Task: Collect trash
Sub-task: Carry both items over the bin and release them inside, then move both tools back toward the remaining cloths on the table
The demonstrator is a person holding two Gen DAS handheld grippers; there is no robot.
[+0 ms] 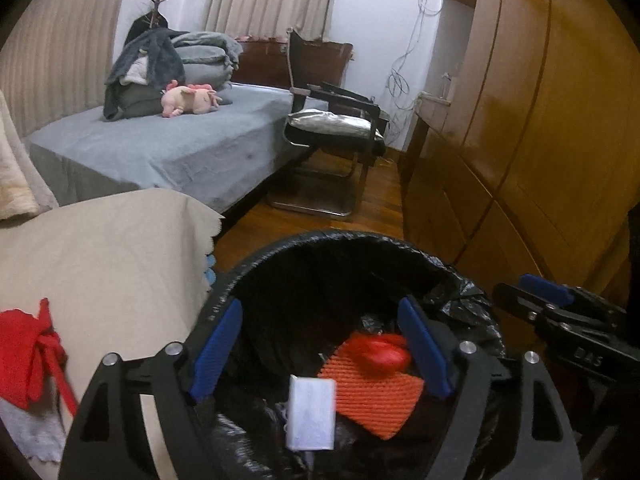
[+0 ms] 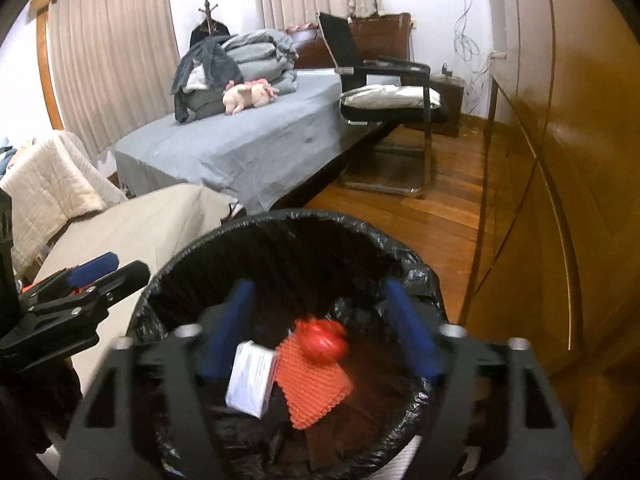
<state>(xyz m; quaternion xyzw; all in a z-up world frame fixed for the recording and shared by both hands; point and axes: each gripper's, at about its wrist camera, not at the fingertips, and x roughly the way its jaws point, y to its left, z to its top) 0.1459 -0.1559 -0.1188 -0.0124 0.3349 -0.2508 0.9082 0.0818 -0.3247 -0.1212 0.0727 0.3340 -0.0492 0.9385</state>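
Three pieces of trash lie in the black-lined round bin (image 1: 248, 276): one white rectangular box (image 1: 312, 412), long axis toward 12 o'clock, one orange mesh sheet (image 1: 372, 392) at its 3 o'clock, one red crumpled wrapper (image 1: 380, 350). Left gripper (image 1: 322, 348) and right gripper (image 2: 320, 330) both hang above, fingers spread, empty.

Crinkled glossy plastic bin liner (image 1: 460, 292); ribbed orange mesh (image 1: 376, 396), perhaps foam

The left gripper (image 1: 322, 346) is built from matte black angular arms, each pierced by triangular cut-outs and pinned with round silver screws. Ribbed blue pads (image 1: 218, 346) are fitted to its fingers. The right gripper (image 2: 320, 336) is made alike; raised lettering is moulded on its black side.
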